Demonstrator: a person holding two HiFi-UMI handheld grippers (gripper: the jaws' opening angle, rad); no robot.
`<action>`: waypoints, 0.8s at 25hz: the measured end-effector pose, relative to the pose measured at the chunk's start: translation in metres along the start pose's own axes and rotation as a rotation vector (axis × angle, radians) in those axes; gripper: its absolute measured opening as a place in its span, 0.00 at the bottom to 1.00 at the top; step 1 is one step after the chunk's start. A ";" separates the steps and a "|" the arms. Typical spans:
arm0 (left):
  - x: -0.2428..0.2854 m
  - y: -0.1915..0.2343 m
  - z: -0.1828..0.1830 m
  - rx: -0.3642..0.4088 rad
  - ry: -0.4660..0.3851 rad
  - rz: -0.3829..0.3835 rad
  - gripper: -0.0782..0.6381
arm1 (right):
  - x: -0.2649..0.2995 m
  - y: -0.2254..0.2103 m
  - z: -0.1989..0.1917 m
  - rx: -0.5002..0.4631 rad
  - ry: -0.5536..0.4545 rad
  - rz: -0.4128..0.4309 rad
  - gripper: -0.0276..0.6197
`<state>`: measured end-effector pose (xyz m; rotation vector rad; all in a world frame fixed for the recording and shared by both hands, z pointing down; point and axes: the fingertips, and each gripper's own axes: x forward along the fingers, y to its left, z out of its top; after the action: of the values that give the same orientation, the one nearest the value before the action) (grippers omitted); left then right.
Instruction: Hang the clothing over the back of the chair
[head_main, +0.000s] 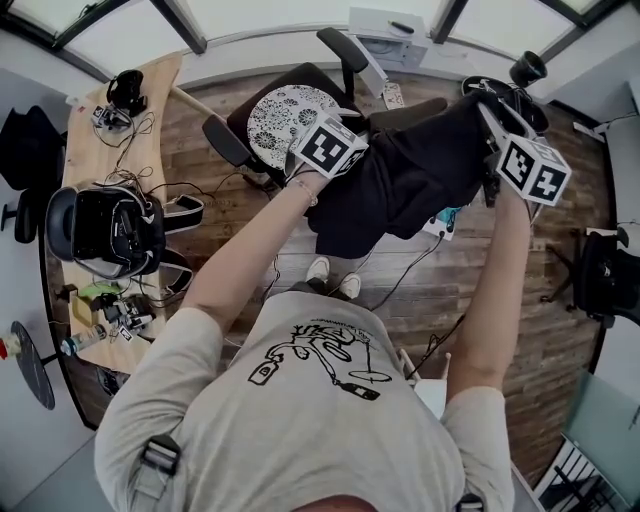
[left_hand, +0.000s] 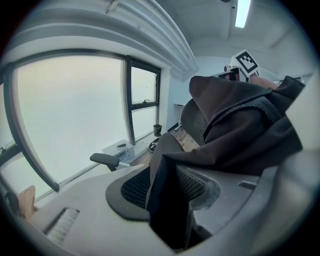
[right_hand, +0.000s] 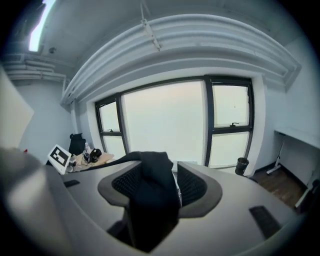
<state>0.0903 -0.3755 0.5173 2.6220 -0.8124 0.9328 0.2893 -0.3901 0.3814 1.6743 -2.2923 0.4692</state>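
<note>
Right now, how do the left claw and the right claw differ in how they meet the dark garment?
The left claw is by the patterned cushion, at one end of the garment; the right claw is at the other end. Past the left claw the cloth bulks wide; past the right claw only a narrow fold shows, before the windows. Both stand open, cloth between their jaws.

Dark clothing (head_main: 400, 180) hung bunched, spread wide just beside the black chair (head_main: 300, 78); chair stood upright, patterned seat uncovered.
</note>
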 end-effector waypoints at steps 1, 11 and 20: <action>0.000 -0.002 -0.002 0.003 0.011 -0.005 0.34 | -0.004 -0.003 0.002 0.031 -0.016 0.002 0.34; -0.014 -0.006 -0.011 -0.002 0.015 0.002 0.40 | -0.033 -0.006 -0.001 0.042 -0.068 -0.019 0.36; -0.076 0.006 0.023 -0.064 -0.173 0.092 0.39 | -0.084 0.036 0.015 -0.069 -0.185 -0.065 0.30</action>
<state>0.0498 -0.3569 0.4509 2.6559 -0.9952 0.6958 0.2799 -0.3133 0.3306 1.8203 -2.3424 0.2268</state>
